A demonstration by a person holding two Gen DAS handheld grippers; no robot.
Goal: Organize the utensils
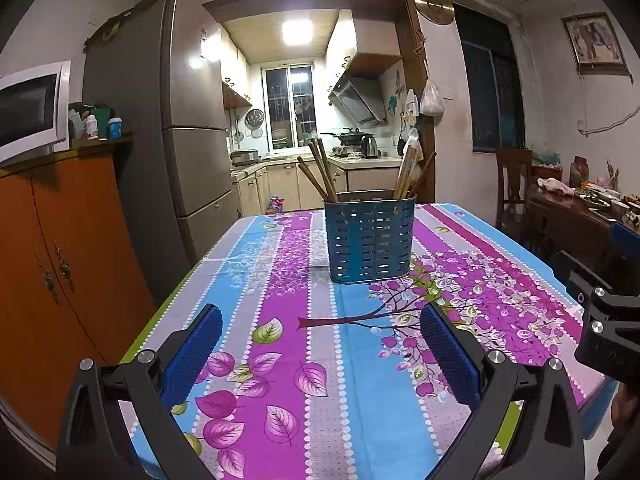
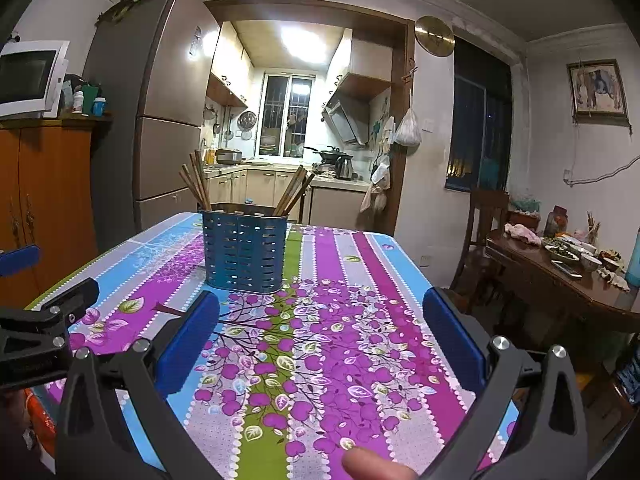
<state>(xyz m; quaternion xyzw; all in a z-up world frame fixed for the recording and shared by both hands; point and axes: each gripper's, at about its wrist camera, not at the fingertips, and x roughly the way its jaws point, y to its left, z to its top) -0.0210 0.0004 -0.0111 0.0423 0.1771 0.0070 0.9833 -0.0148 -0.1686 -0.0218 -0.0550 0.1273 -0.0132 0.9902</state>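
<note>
While upright, chopsticks point(image 1: 320, 172) splayed outward.

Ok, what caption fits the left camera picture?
Open left gripper faces a blue utensil holder of chopsticks on the flowery tablecloth.

Utensil holder point(image 1: 370, 236): blue perforated metal, slight sheen. Chopsticks point(image 1: 320, 174): brown wood, matt. Tablecloth point(image 1: 280, 320): floral printed, smooth, faintly glossy, plastic-like. Left gripper point(image 1: 320, 354) pads point(image 1: 192, 354): blue, ribbed, rubbery; arms matt black plastic, shiny metal screws. Refrigerator point(image 1: 188, 120): brushed metallic, reflective.

Lit kitchen point(image 1: 296, 92) beyond fridge point(image 1: 160, 120), orange cabinet point(image 1: 60, 260)
</note>
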